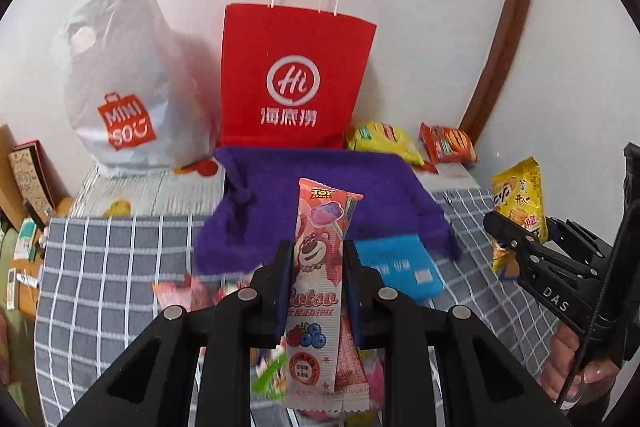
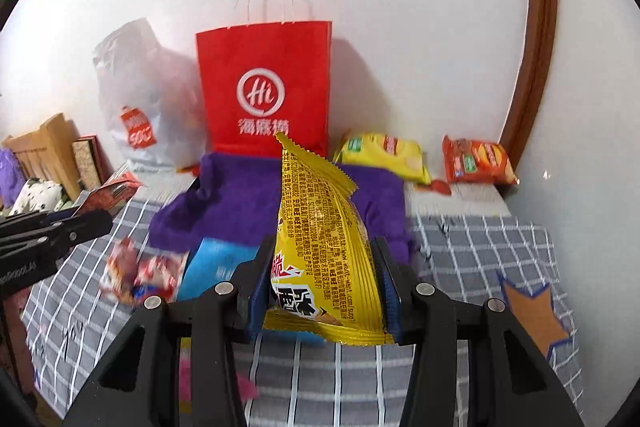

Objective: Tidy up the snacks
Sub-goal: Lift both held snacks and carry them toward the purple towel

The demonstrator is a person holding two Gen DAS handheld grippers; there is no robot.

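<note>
My left gripper [image 1: 316,251] is shut on a pink Lotso lollipop packet [image 1: 318,291], held upright above the checked cloth. My right gripper [image 2: 324,251] is shut on a yellow snack packet [image 2: 320,251], also raised; that packet shows at the right of the left wrist view [image 1: 520,203]. A purple fuzzy pouch [image 1: 320,195] lies ahead of both grippers, with a blue packet [image 1: 400,267] at its near edge. A red paper bag [image 1: 296,79] stands behind the pouch against the wall.
A white Miniso plastic bag [image 1: 120,87] stands left of the red bag. A yellow chip bag [image 2: 384,155] and an orange chip bag [image 2: 476,159] lie at the back right. Small red-white sweets [image 2: 140,267] lie left of the blue packet. Boxes [image 1: 28,171] stand at far left.
</note>
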